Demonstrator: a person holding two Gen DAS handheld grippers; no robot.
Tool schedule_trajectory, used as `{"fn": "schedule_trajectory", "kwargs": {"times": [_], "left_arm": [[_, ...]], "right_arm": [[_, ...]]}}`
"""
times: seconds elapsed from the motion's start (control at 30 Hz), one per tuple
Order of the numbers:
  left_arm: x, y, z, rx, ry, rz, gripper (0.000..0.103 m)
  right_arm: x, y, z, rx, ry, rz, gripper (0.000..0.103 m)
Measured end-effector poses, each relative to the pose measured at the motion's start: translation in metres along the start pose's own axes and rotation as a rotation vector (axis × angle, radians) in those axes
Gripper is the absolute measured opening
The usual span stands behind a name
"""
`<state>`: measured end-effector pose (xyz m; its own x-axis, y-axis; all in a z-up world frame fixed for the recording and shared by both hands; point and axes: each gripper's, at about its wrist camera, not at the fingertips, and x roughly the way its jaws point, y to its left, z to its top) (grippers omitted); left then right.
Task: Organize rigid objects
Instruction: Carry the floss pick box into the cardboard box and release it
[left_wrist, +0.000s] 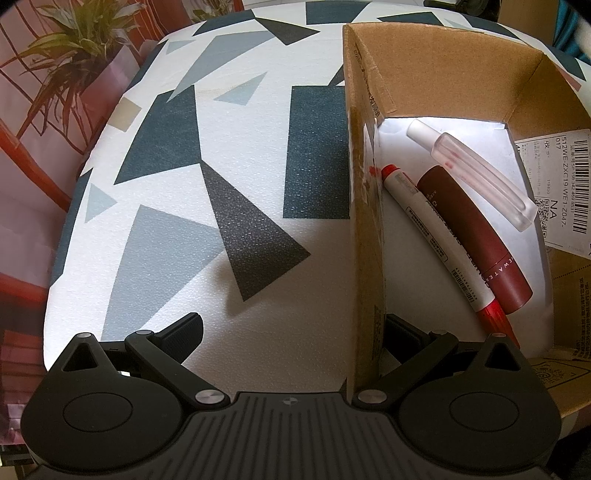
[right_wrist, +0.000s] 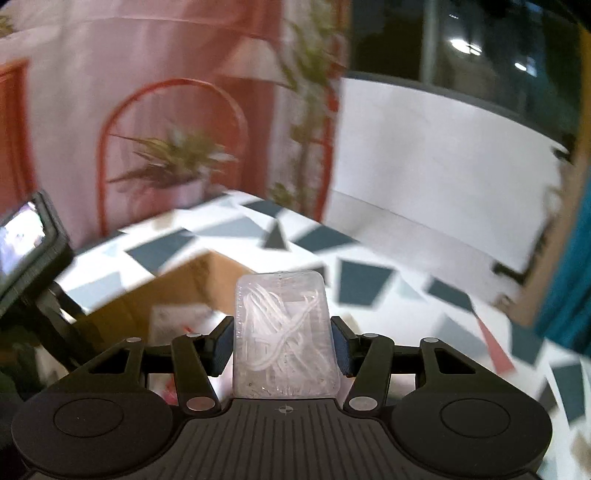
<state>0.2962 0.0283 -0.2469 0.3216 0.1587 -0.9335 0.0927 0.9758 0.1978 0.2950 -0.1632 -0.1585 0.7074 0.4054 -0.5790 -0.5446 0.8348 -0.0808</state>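
Three tubes (left_wrist: 458, 236) lie in the cardboard box (left_wrist: 364, 206), whose wall sits between the left gripper (left_wrist: 291, 332)'s spread jaws, seemingly unclamped; right gripper (right_wrist: 282, 345) clamps a clear case (right_wrist: 282, 332), unboxed.

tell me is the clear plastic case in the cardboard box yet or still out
Out. The right tongs hold the clear plastic case above the table; the cardboard box contains only a red-capped white tube, a maroon tube and a clear tube.

Left tongs (left_wrist: 291, 336) straddle the cardboard box (left_wrist: 364, 229) wall, seemingly unclamped; three tubes (left_wrist: 469, 225) lie inside.
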Motion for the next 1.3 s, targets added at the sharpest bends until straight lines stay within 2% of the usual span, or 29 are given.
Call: {"fn": "schedule_trajectory", "kwargs": {"times": [0.13,0.27,0.6,0.87,0.93,1.0,1.07,1.3], "left_arm": [[0.000,0.000,0.000,0.000,0.000,0.000,0.103],[0.000,0.000,0.000,-0.001,-0.001,0.000,0.103],[0.001,0.001,-0.001,0.000,-0.007,-0.002,0.103],[0.001,0.000,-0.001,0.000,-0.008,-0.001,0.103],[0.001,0.000,-0.001,0.000,-0.008,0.000,0.103],[0.001,0.000,-0.001,0.000,-0.008,0.000,0.103],[0.002,0.001,0.000,0.000,-0.007,-0.002,0.103],[0.002,0.001,0.000,-0.001,-0.007,-0.002,0.103]], "right_arm": [[0.034,0.022,0.012,-0.068,0.061,0.062,0.050],[0.064,0.031,0.010,-0.066,0.125,0.078,0.050],[0.084,0.038,-0.010,-0.044,0.190,0.063,0.051],[0.084,0.038,-0.011,-0.041,0.165,0.039,0.051],[0.083,0.037,-0.012,-0.035,0.158,0.050,0.053],[0.079,0.037,-0.012,-0.031,0.146,0.068,0.062],[0.074,0.037,-0.012,-0.036,0.128,0.058,0.064],[0.032,0.006,-0.017,0.082,-0.015,-0.010,0.064]]}}
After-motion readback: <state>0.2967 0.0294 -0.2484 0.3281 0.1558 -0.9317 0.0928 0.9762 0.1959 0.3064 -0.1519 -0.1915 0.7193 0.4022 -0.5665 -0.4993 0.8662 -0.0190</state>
